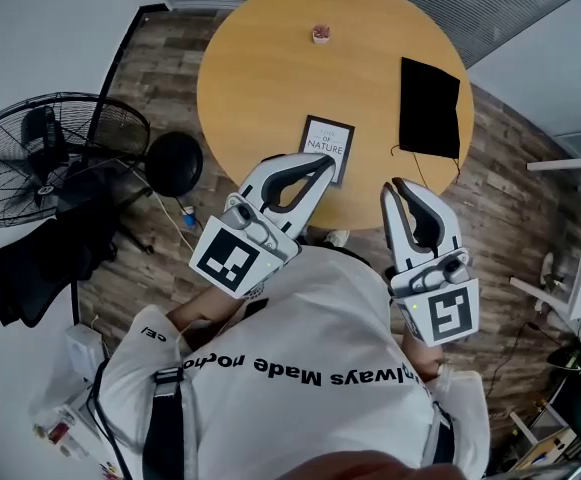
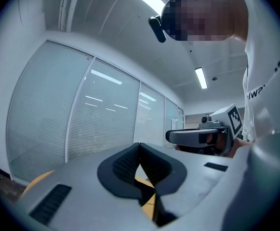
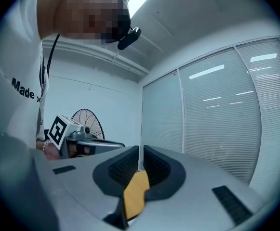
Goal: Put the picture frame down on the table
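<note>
Lying on the table, the picture frame sits at twelve o'clock of the left gripper, with the right gripper alongside, both pinched together and empty.

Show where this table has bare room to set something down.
The table is bare across its left half, bordered by the small object and picture frame. A narrower strip lies between frame and black cloth. Near right is busiest.

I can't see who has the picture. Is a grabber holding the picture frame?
No, the picture frame sits on the table, and both the left gripper and right gripper are shut on nothing.
</note>
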